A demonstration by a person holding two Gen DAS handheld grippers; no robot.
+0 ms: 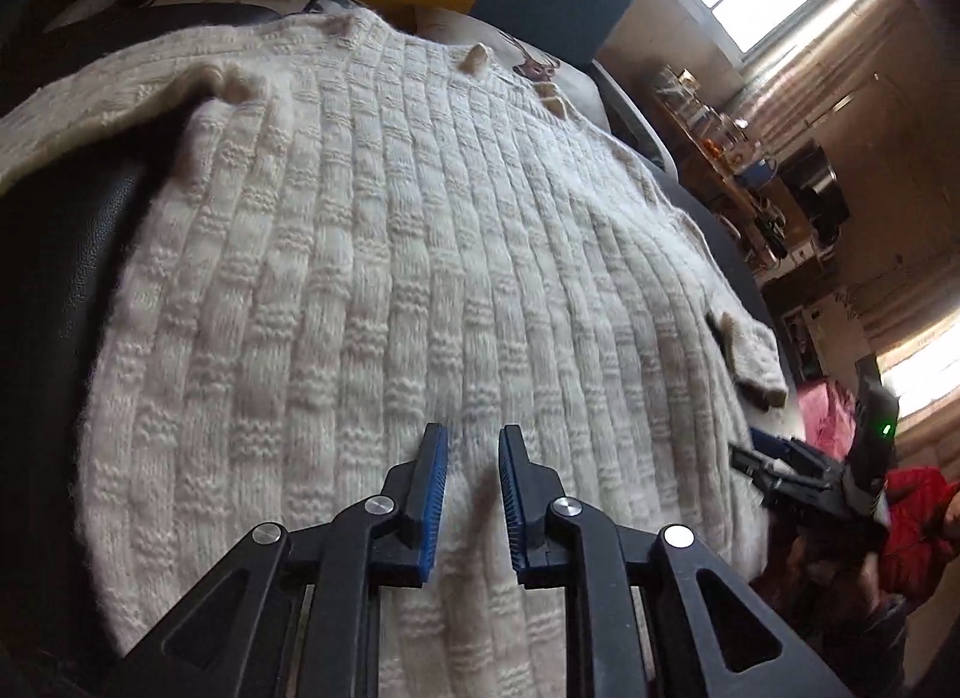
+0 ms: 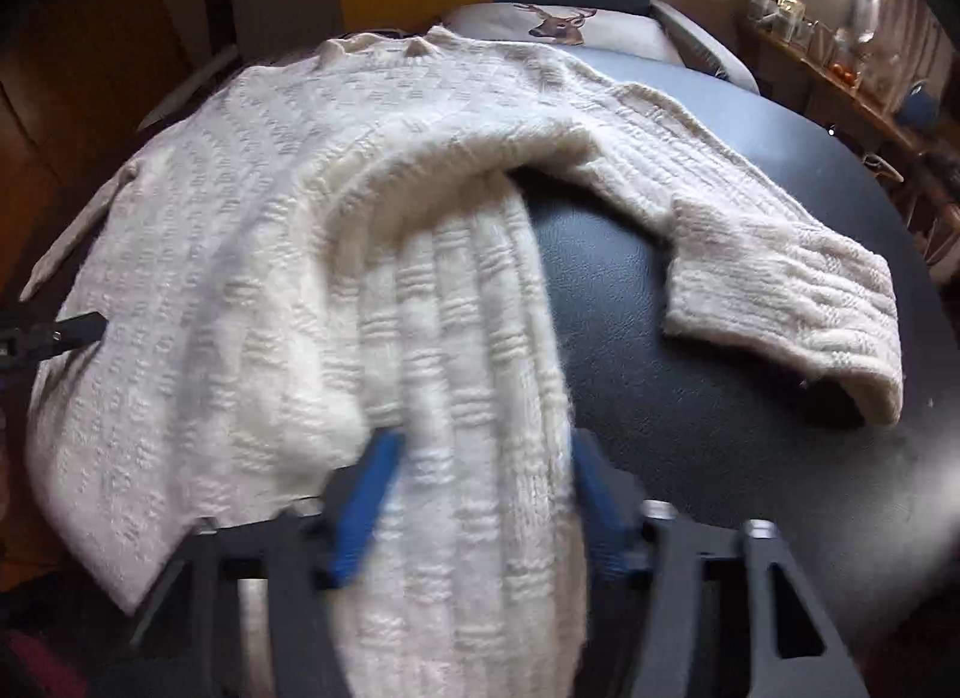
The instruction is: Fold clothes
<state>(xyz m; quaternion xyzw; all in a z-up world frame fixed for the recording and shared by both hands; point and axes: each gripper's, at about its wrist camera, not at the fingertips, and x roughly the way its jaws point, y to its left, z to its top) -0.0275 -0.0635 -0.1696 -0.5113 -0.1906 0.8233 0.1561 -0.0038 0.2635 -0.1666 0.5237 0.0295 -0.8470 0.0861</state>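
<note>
Sweater: a cream knit sweater (image 1: 384, 254) lies spread over a black padded table (image 2: 690, 398), its collar end toward a deer-print cushion (image 2: 558, 23) at the far side.
Hem: the near edge hangs toward me; one part of it runs up between the fingers of the right tool (image 2: 480, 494).
Right tool: I see the knit filling the gap between its blue pads (image 2: 366, 494), but that view is blurred and the jaws stand fairly wide, so I cannot tell if they are clenched on the cloth or only straddling it.
Left tool: the left tool (image 1: 471, 494) hovers low over the sweater body with a narrow gap between its pads; nothing sits in that gap, so I read it as released.
Sleeve: one sleeve (image 2: 780, 290) lies out to the right on the bare table, its cuff near the edge.
Risk, grip: if the right tool has only a loose hold, I judge the heavy knit could slide out as I lift.
Risk, uneven fold: with one side raised and the left tool empty, the fold may skew or bunch.
Risk, sleeve: the sleeve may drag and slip off the table edge.
Risk, snag: the ridged pads could catch the loose yarn.
</note>
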